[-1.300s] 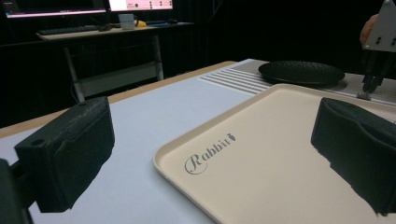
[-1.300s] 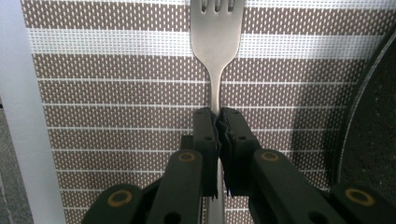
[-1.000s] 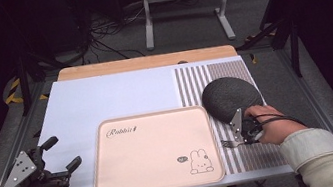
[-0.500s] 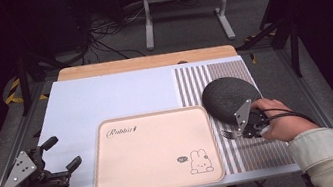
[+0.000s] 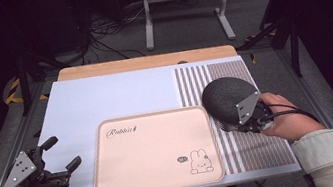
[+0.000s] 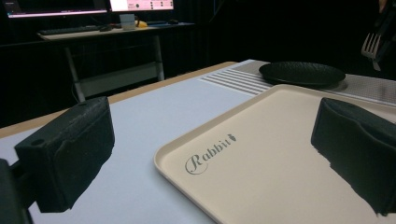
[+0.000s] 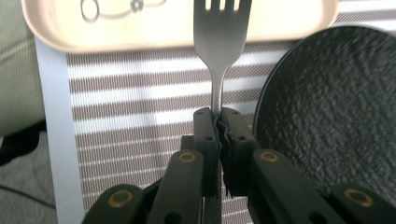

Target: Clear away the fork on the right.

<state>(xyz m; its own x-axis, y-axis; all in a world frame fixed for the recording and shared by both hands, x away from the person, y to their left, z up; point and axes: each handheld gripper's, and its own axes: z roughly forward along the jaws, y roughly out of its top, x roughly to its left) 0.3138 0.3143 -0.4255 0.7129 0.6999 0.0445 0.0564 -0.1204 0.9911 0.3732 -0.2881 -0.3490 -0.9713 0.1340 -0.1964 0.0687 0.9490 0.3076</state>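
A silver fork (image 7: 219, 42) stands out from my right gripper (image 7: 218, 116), which is shut on its handle, tines toward the pink tray (image 7: 60, 28). In the high view the right gripper (image 5: 248, 117) hangs over the near edge of a round black plate (image 5: 223, 95) on the striped mat. The plate (image 7: 336, 116) lies just right of the jaws. My left gripper (image 5: 62, 152) rests at the table's front left, open and holding nothing. Past its jaws I see the tray (image 6: 280, 154), the plate (image 6: 301, 73) and the fork (image 6: 372, 45) held above it.
The pink tray (image 5: 152, 146) with a rabbit drawing lies front and centre on a pale mat (image 5: 119, 96). A brown-striped placemat (image 5: 265, 154) covers the right side. A wooden strip (image 5: 144, 62) runs along the far edge, with a metal stand (image 5: 148, 20) on the floor beyond.
My right gripper has lifted with the fork from the striped mat beside the plate and now sits a little higher, over the plate's near edge. The left gripper has stayed still.
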